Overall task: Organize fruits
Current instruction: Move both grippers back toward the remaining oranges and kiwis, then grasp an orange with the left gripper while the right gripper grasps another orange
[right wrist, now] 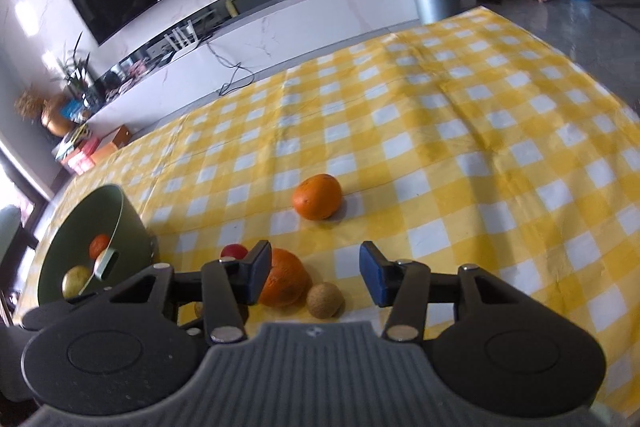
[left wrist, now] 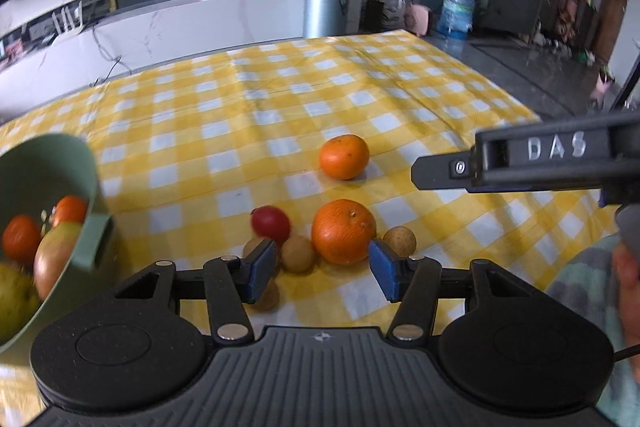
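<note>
A green bowl [left wrist: 86,183] [right wrist: 132,227] at the left holds small oranges, an apple and a pear. On the checked cloth lie a far orange [left wrist: 344,157] [right wrist: 317,197], a near orange [left wrist: 344,231] [right wrist: 286,281], a red fruit [left wrist: 271,224] [right wrist: 234,251] and several small brown fruits [left wrist: 297,254] [right wrist: 325,299]. My left gripper [left wrist: 322,267] is open just short of the near orange and one brown fruit, pads touching neither. My right gripper [right wrist: 316,275] [left wrist: 420,173] is open over the near orange and a brown fruit; its left pad overlaps the orange.
The yellow-and-white cloth [left wrist: 280,99] covers the table up to its far edge and its right edge [left wrist: 500,83]. A striped sleeve [left wrist: 580,267] and a hand sit at the right of the left wrist view. A TV cabinet and a metal bin [left wrist: 326,7] stand beyond.
</note>
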The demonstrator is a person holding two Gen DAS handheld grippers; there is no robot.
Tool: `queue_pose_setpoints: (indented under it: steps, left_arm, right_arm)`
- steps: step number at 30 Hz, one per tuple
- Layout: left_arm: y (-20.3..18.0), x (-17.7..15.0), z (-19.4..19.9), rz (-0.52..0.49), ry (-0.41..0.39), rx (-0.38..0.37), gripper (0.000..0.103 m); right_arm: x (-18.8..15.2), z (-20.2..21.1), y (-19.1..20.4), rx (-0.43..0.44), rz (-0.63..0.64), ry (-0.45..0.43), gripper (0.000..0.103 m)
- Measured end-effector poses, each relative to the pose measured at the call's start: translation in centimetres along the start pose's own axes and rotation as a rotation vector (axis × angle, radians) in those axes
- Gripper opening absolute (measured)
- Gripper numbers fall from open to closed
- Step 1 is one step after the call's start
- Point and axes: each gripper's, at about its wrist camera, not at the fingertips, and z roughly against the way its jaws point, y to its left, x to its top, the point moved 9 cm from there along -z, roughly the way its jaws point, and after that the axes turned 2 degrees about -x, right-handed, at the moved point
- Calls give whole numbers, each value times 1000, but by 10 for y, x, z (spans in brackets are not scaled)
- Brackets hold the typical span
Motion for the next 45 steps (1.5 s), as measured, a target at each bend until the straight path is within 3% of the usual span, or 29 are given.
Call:
queue_pose_setpoints:
  steps: [13, 19, 20, 24, 31, 38, 45]
  left_arm:
    - [-24, 2, -34, -251, 54, 3, 64]
    - [-25, 1, -47, -291, 74, -4, 60]
    - [-26, 1, -47, -290, 74, -12, 54]
    - [-27, 2, -48, -268, 66, -12, 52]
    - [-7, 17, -36, -98, 32, 5, 51]
    - [15, 28, -26, -23, 19, 119, 51]
    - [29, 30, -23, 2, 18, 167, 51]
  right_arm:
    - [8, -21, -12, 47, -114, 47, 47]
    - [13, -30, -12, 52, -122, 51, 48]
    - [14, -32, -12, 52, -121, 53, 48]
    - [16, -39, -11, 50, -107, 55, 48]
    - [20, -51, -5, 50, -76, 58, 48]
    - [23, -74, 2, 67, -63, 91, 47]
    - [32, -88, 11, 17, 4, 56, 47]
